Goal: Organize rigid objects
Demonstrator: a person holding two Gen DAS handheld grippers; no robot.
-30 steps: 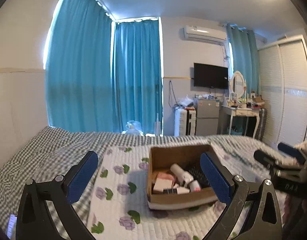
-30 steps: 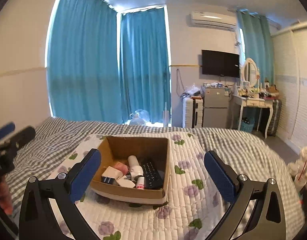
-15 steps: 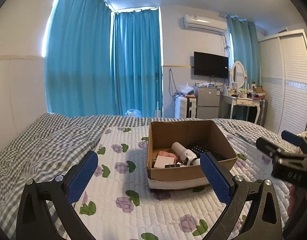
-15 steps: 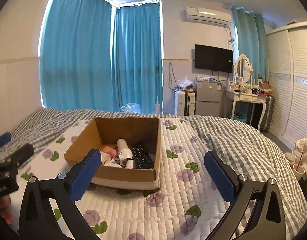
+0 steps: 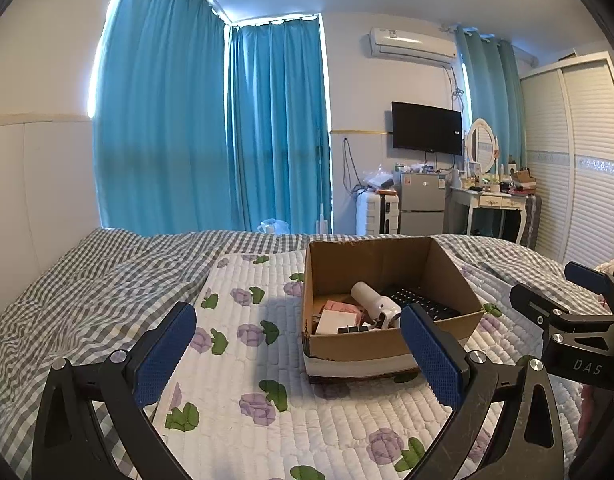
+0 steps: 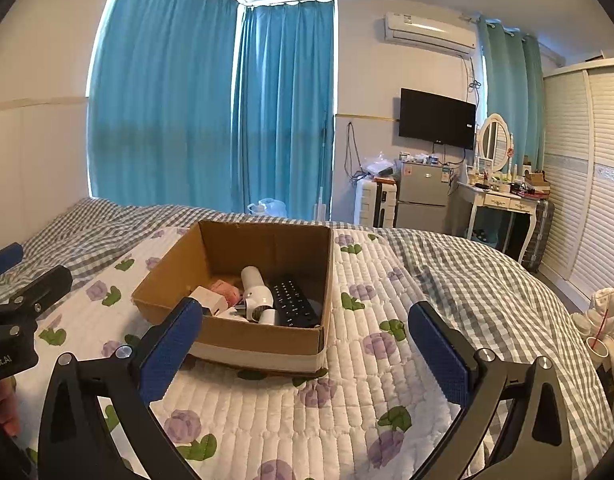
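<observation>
An open cardboard box (image 5: 447, 280) (image 6: 175, 272) sits on a white quilt with purple flowers (image 5: 247, 360) (image 6: 347, 400) on the bed. Inside lie a white cylindrical device (image 5: 373, 302) (image 6: 255, 284), a black remote (image 5: 421, 300) (image 6: 293, 300), a pink packet (image 5: 339, 307) (image 6: 225, 288) and a small white box (image 5: 335, 320) (image 6: 205, 294). My left gripper (image 5: 299, 354) is open and empty, short of the box's near side. My right gripper (image 6: 305, 356) is open and empty too, in front of the box. Each gripper shows at the edge of the other's view.
A grey checked bedspread (image 5: 87, 280) covers the bed around the quilt. Beyond stand blue curtains (image 5: 211, 128), a small fridge (image 5: 421, 204), a white dressing table (image 5: 495, 200) and wardrobe doors (image 5: 587, 160). A hand (image 6: 3, 404) shows at the lower left of the right wrist view.
Both views have dropped lower and closer to the bed; the box now looks larger and nearer. Both grippers stayed open.
</observation>
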